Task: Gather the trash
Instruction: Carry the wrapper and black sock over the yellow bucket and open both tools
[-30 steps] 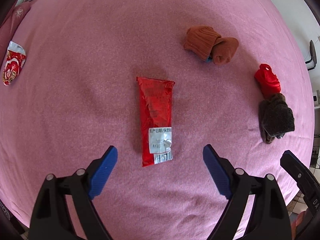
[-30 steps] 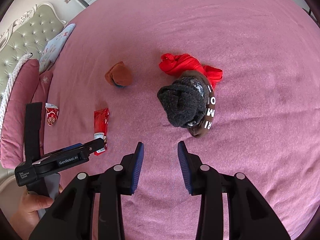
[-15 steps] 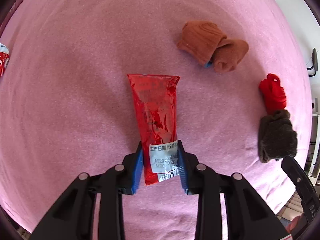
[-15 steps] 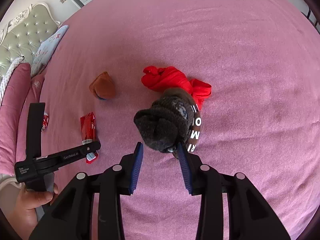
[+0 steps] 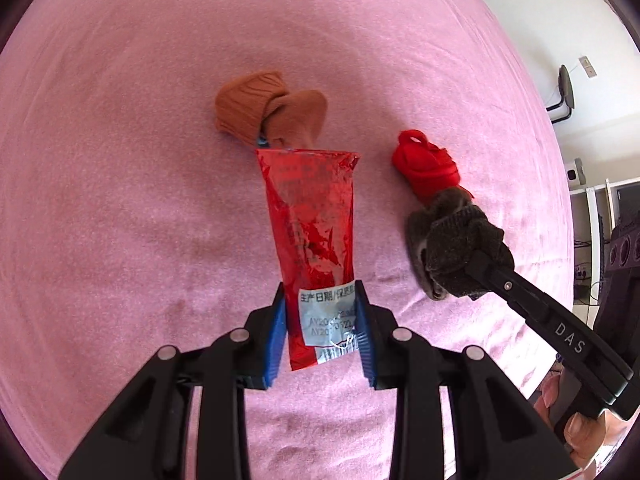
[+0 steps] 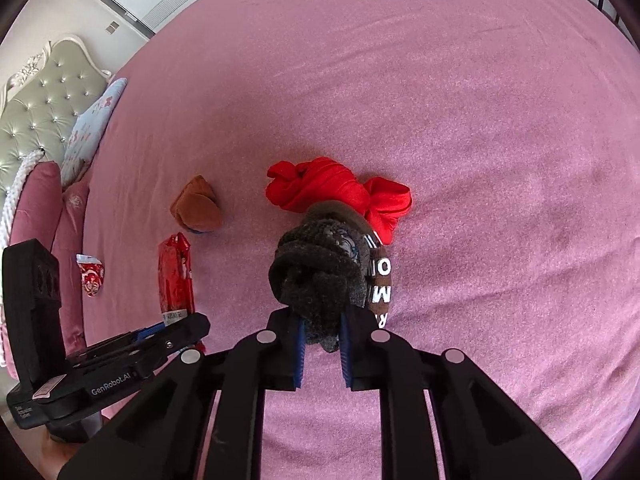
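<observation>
My left gripper (image 5: 320,328) is shut on the labelled end of a long red wrapper (image 5: 312,220) and holds it above the pink bedspread (image 5: 120,200). The wrapper also shows in the right wrist view (image 6: 174,280), gripped by the left gripper (image 6: 168,330). My right gripper (image 6: 322,338) is shut on a dark grey sock bundle (image 6: 320,276), which also shows in the left wrist view (image 5: 456,256). A small red and white wrapper (image 6: 91,276) lies near the pillows at the left.
A red sock bundle (image 6: 340,192) lies just behind the grey one. A brown sock bundle (image 5: 268,112) lies beyond the red wrapper. Pink pillows (image 6: 36,216) and a tufted headboard (image 6: 36,108) stand at the left. A floral pillow (image 6: 92,128) lies beside them.
My left gripper closed on the red wrapper and lifted it. My right gripper moved forward and closed on the dark grey sock bundle.
</observation>
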`<state>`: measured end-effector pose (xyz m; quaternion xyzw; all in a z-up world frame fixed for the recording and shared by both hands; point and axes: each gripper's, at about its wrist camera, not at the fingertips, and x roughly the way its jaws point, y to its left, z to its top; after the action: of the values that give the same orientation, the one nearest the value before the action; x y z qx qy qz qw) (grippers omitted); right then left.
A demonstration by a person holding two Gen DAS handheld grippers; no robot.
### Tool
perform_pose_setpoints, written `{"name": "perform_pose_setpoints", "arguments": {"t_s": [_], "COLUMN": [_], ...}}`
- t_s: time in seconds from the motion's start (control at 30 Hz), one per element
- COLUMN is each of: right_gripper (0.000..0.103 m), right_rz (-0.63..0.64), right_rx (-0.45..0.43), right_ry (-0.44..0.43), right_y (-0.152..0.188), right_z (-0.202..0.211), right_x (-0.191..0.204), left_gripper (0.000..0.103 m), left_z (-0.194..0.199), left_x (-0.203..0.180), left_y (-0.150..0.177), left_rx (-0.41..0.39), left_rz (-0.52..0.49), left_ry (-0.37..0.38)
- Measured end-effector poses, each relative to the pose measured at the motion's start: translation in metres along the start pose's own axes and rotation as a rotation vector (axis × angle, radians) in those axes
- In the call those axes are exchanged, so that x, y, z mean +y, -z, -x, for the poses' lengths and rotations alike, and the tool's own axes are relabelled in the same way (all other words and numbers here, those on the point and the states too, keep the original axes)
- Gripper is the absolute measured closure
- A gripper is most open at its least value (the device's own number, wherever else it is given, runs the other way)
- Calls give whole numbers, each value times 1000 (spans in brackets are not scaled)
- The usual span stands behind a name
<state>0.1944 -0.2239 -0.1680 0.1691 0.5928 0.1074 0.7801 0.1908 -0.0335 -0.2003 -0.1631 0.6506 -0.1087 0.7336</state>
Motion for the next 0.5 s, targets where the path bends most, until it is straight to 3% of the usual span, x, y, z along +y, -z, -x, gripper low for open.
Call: {"name": "perform_pose_setpoints", "arguments": {"t_s": [0.2, 0.5], "right_gripper": [89, 89], "right_rz": [-22, -112], "right_rx": [-7, -55], "right_ry": [-44, -15], "right_y": [38, 123], "right_z": [36, 84], "right_x": [-2, -19], "left_gripper": [72, 72], "left_z": [24, 38], "left_x": [-31, -65], "left_y": [18, 86], "left_rx": [13, 65], "left_rz": [-99, -263], "left_ry": [36, 61]}}
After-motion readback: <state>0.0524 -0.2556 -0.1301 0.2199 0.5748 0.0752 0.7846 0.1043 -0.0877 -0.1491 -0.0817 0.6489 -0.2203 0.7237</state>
